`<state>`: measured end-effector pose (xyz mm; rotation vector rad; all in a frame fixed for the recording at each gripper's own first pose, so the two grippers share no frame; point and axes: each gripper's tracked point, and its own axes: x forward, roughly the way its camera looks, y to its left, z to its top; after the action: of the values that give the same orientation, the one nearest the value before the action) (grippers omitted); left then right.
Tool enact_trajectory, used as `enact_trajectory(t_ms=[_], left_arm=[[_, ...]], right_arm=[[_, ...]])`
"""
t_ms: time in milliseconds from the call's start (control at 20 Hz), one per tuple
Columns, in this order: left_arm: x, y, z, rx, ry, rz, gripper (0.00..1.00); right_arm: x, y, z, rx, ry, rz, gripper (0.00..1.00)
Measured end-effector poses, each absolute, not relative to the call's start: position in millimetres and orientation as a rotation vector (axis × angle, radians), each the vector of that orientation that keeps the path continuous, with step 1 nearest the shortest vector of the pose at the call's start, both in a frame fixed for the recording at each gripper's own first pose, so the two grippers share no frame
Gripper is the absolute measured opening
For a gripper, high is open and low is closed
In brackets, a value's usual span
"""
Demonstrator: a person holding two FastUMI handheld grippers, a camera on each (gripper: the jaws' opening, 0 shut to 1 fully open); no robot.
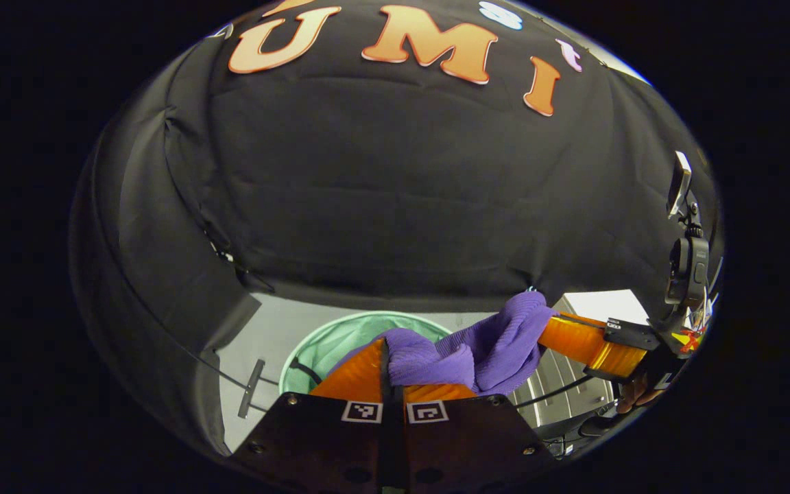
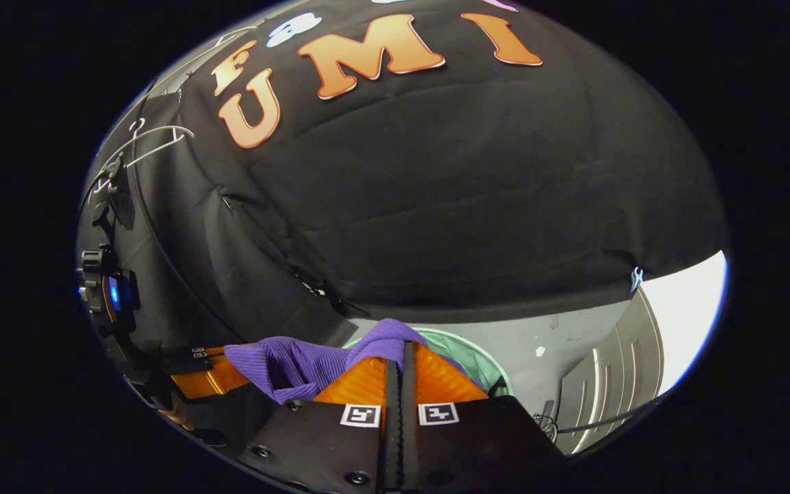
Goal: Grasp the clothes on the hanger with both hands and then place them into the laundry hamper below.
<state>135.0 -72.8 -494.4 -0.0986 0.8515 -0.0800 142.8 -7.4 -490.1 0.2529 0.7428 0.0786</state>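
One purple garment (image 1: 498,343) hangs in the air between the two grippers, slung above the mouth of the single green laundry hamper (image 1: 340,336) that stands on the pale floor (image 1: 271,322) below. In the left gripper view, the left gripper (image 1: 387,357) has its orange fingers pressed together on one bunched end of the cloth, and the right gripper (image 1: 559,329) shows farther off, biting the other end. In the right gripper view, the right gripper's own fingers are likewise closed on a fold of the purple cloth, with the hamper's rim (image 2: 484,357) just past the tips. A bare white hanger (image 2: 155,140) hangs on the booth's wall, high in the right gripper view, so the garment appears to be off it already. By my reading, the grasp with both hands is done; what is left is lowering the cloth into the hamper and letting go.
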Motion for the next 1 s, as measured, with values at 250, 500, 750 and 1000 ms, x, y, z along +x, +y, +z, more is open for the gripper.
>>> enact_trajectory(t_ms=[250, 500, 750, 1000], left_arm=[[119.9, -62.0, -550.8, -0.114, 0.977, -0.045, 0.00], [109.7, -58.1, -588.2, -0.091, 1.084, -0.007, 0.00], [110.6, -56.3, -585.5, -0.075, 1.113, 0.020, 0.13], [121.6, -63.9, -560.4, -0.097, 1.051, -0.006, 0.75]], right_arm=[[133.9, -16.9, -554.8, 0.250, 0.847, 0.034, 0.07], [124.6, -26.2, -605.6, 0.243, 0.943, -0.028, 0.08], [107.1, -27.1, -621.4, 0.227, 1.019, -0.029, 0.10], [116.7, -14.1, -610.3, 0.290, 0.979, 0.004, 0.27]])
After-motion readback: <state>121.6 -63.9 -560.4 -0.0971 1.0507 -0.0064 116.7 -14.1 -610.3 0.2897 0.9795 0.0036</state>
